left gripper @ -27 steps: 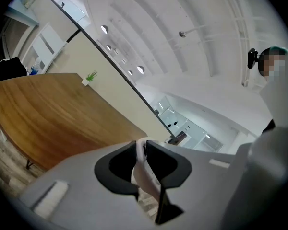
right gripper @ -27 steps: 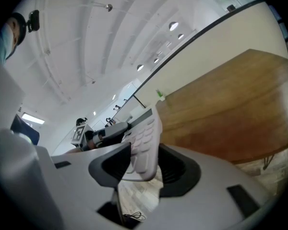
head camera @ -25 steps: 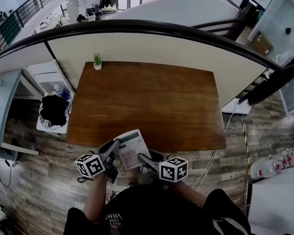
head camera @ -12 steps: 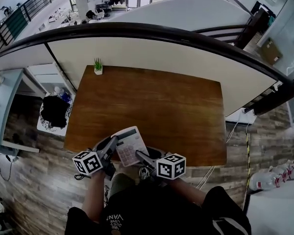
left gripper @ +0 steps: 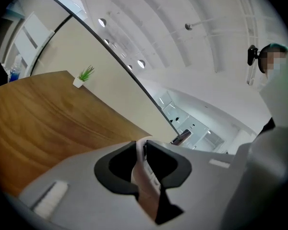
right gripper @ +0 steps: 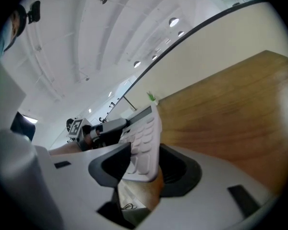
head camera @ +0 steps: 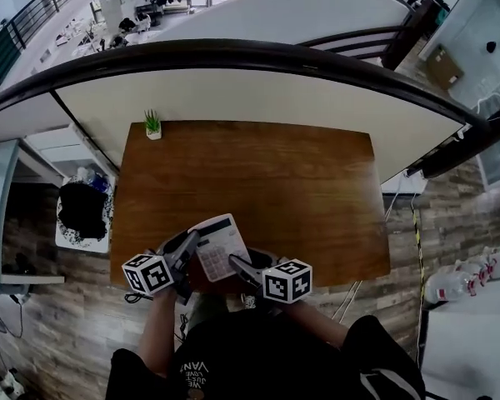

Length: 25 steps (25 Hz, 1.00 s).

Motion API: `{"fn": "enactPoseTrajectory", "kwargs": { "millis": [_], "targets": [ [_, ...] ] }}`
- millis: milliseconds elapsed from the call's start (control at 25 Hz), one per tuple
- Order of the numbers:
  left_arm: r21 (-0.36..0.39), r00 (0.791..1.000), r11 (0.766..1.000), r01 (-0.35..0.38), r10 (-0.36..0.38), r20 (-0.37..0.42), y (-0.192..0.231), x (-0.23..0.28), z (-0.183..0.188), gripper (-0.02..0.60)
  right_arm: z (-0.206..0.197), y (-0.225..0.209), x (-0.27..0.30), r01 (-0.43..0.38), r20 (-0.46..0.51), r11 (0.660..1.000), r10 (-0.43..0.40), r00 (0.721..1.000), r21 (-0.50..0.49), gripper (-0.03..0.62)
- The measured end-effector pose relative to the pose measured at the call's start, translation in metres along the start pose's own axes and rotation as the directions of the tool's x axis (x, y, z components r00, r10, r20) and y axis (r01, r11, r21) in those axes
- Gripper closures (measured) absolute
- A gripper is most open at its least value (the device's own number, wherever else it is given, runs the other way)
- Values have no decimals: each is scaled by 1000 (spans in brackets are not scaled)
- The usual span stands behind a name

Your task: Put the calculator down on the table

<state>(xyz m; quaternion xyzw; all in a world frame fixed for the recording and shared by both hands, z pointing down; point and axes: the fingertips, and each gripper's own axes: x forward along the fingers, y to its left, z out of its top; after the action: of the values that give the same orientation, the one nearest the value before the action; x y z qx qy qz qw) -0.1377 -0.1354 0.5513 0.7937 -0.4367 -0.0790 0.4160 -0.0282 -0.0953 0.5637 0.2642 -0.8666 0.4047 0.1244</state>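
A white calculator with a dark display hangs tilted over the near edge of the brown wooden table, held from both sides. My left gripper is shut on its left edge, and in the left gripper view that thin edge is pinched between the jaws. My right gripper is shut on the calculator's near right corner. The keys show between the jaws in the right gripper view, with the left gripper beyond them.
A small potted plant stands at the table's far left corner. A cream partition runs behind the table. A black heap on a white stand sits left of the table. Cables and bottles lie on the floor to the right.
Both grippers have carried the calculator forward, from over the floor in front of the table to above the table's near edge. The grip on it looks the same.
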Motion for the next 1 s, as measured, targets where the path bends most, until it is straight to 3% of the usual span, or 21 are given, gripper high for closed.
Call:
{"fn": "enactPoseTrajectory", "kwargs": {
  "millis": [320,720,1000],
  "targets": [
    [45,992,997,68,-62,-112,43,27,48,514,30,-9,56,80,61,996,-83,995,48,418],
    [90,982,991,102,-86,-169,94,64,99,512,69,-30,118,141,110,987,-148,983,75,418],
    [134,967,980,149,-116,-228,114,98,113,514,84,-55,140,196,134,976,-207,969,90,418]
  ]
}}
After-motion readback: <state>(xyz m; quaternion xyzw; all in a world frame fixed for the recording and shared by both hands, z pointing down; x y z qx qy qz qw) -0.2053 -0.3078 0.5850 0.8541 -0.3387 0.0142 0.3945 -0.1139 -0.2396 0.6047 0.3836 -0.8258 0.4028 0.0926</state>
